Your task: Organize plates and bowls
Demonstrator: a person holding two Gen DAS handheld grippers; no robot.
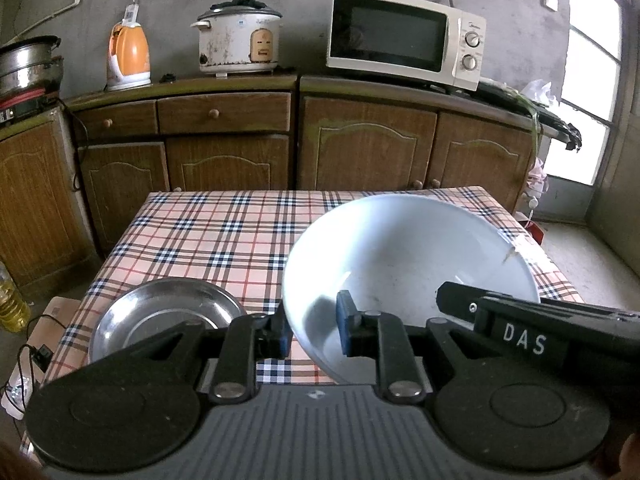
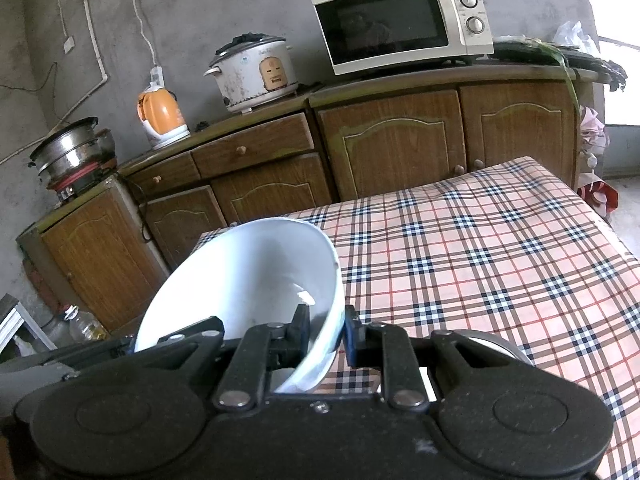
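Both claws are clamped on the rim of one white bowl (image 1: 408, 264). Nearest in the left wrist view, the left claw (image 1: 314, 334) is seen with its blue pads narrowed on the near rim, one pad outside the wall and one inside. At the right of that view the right claw's black body, marked "DAS", is seen reaching in over the bowl's right side. In the right wrist view the right claw (image 2: 326, 338) is closed on the bowl's wall in the same way, one finger inside and one outside, and the bowl is shown tilted, its opening turned up and to the left.

Just left of the bowl, a shallow steel dish (image 1: 168, 314) is set on the desk (image 1: 224, 236), which is covered with a plaid cloth. Whether the bowl's base touches the cloth cannot be told.

Beyond the desk a row of brown wooden cabinets (image 1: 360, 144) is lined along a grey wall. On top of them a cream microwave (image 1: 404, 36), a white rice cooker (image 1: 238, 40) and an orange kettle (image 1: 128, 56) are placed, with stacked metal pots (image 1: 28, 64) at far left.
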